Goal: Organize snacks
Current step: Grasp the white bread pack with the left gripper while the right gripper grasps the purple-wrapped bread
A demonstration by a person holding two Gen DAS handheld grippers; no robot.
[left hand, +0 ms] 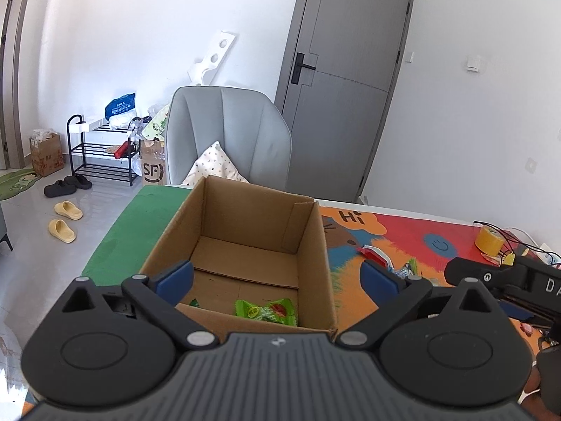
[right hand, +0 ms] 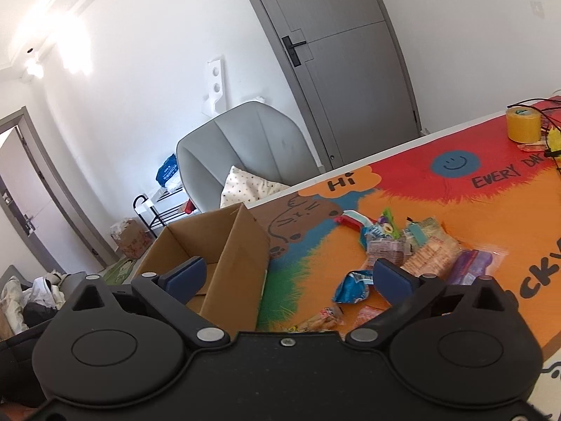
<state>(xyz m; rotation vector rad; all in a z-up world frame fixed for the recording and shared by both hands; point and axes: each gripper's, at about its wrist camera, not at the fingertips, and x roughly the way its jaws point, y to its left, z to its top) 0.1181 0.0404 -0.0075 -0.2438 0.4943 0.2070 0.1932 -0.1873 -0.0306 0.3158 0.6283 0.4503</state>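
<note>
Green snack between open left tongs

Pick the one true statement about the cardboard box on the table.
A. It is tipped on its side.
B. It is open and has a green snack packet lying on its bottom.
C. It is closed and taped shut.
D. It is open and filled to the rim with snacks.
B: the left wrist view looks down into the open, upright cardboard box, where a green snack packet lies on the mostly bare bottom.
</note>
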